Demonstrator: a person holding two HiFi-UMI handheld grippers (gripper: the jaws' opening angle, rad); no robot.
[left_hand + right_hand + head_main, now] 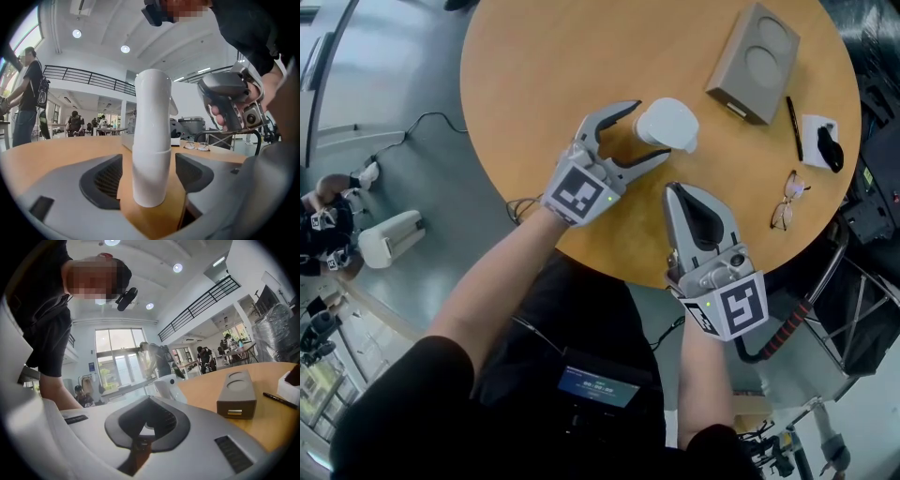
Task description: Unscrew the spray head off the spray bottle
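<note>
Right claw point(679, 191), round wooden table point(544, 56), grey floor point(384, 150)

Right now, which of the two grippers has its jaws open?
The left gripper: its jaws stand wide apart on either side of the white spray bottle, clear of it. The right gripper has its jaws shut together, empty.

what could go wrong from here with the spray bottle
1. The left gripper stands open around the upright spray bottle, not pressing it; closing off-centre may tip the tall, narrow bottle.
2. The right gripper is shut and empty near the table edge; if it nudges the spray head before opening, the unheld bottle could topple.
</note>
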